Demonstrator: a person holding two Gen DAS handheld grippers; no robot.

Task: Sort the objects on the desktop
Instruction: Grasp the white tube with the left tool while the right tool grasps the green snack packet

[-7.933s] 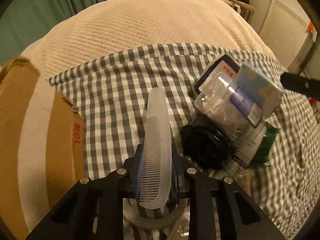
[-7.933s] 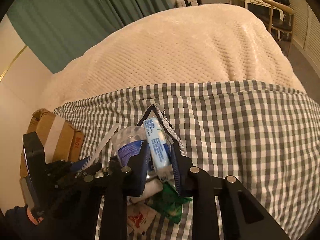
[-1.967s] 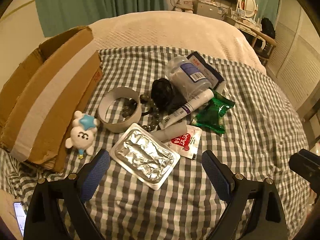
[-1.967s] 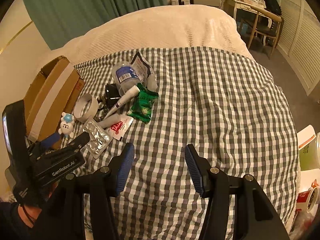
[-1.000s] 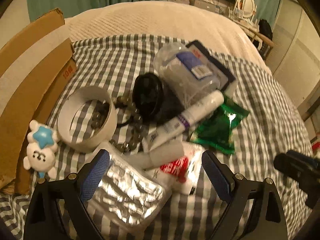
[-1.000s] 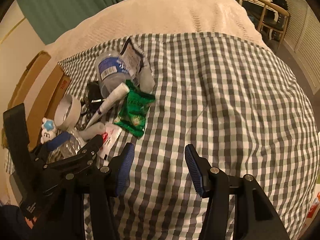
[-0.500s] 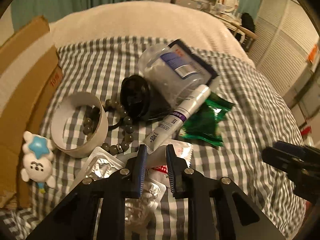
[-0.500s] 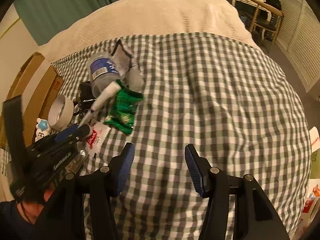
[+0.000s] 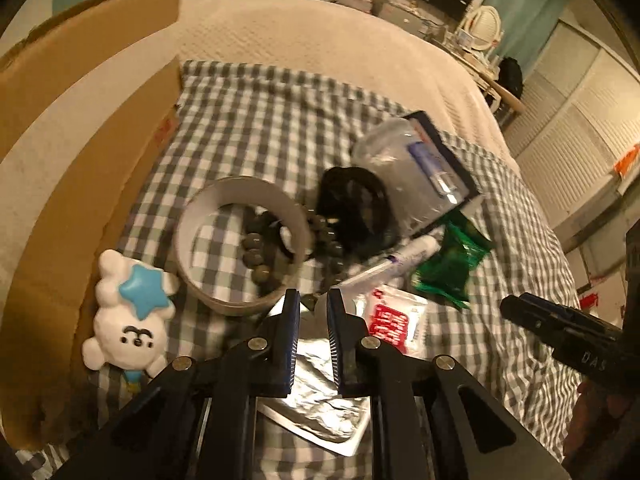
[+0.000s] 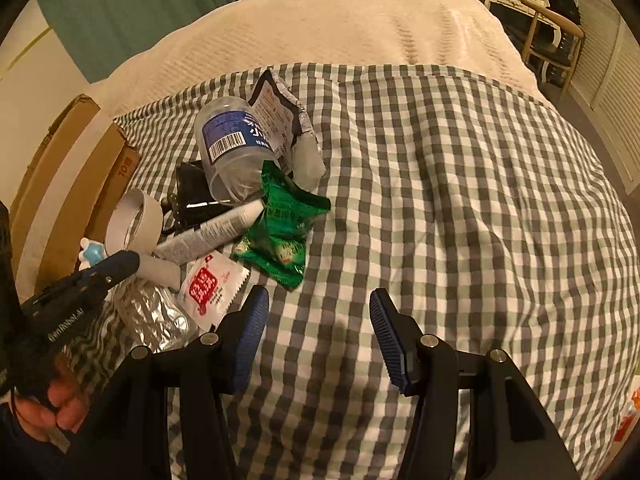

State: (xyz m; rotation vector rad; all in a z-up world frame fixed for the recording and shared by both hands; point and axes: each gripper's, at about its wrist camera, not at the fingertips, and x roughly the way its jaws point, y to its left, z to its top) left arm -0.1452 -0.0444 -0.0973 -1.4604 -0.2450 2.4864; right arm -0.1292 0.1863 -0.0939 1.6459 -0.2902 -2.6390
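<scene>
Our checked cloth (image 10: 440,184) covers a cream bed (image 10: 340,20); green curtains (image 10: 140,4) behind. Left gripper (image 9: 313,304) fingers have just been closing on a small white tube (image 10: 160,269); right gripper (image 10: 318,312) fingers apart, empty.

Left tool (image 9: 313,297) jaws just closing, pinching white roll (image 10: 160,270); right tool (image 10: 319,295) half-open, angled down, empty.

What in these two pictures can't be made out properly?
- Cardboard box: inside hidden by its own wall; cut off at the left wrist view's edge.
- Foil blister pack: partly covered by the left gripper.
- Small white tube: near end hidden by that gripper in the right wrist view.
- Bead bracelet: blurred.
</scene>
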